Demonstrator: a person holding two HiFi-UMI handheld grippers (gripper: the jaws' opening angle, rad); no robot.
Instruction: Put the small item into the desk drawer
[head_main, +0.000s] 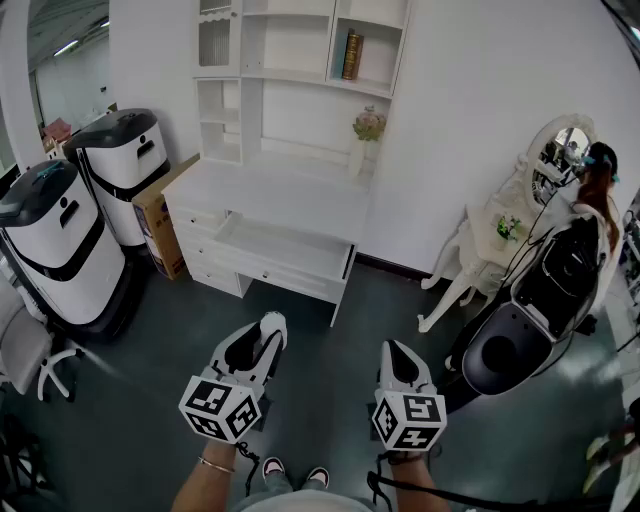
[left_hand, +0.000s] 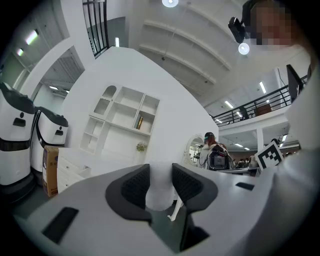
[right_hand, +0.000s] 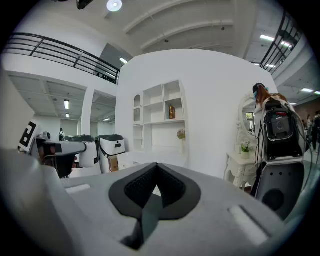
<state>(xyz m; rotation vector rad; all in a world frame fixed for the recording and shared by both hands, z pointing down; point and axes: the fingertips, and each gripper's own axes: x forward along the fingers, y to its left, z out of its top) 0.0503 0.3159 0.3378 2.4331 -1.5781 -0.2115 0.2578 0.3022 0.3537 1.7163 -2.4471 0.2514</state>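
Note:
The white desk (head_main: 270, 190) stands against the far wall with its top drawer (head_main: 285, 246) pulled open, and the drawer looks empty from here. I stand on the dark floor some way short of it. My left gripper (head_main: 270, 324) points toward the drawer, shut on a small white item (left_hand: 160, 192) that fills the gap between its black pads (left_hand: 134, 186). My right gripper (head_main: 394, 350) hangs beside it, shut, with its pads (right_hand: 167, 186) meeting at the tips and nothing between them. The desk also appears in the left gripper view (left_hand: 70, 161) and the right gripper view (right_hand: 150, 158).
Two white-and-black machines (head_main: 55, 235) and a cardboard box (head_main: 160, 215) stand left of the desk. A hutch with a book (head_main: 350, 55) and a flower vase (head_main: 367, 128) sits on it. At right are a white dressing table (head_main: 495, 235), a person (head_main: 597, 185) and a black machine (head_main: 525, 325).

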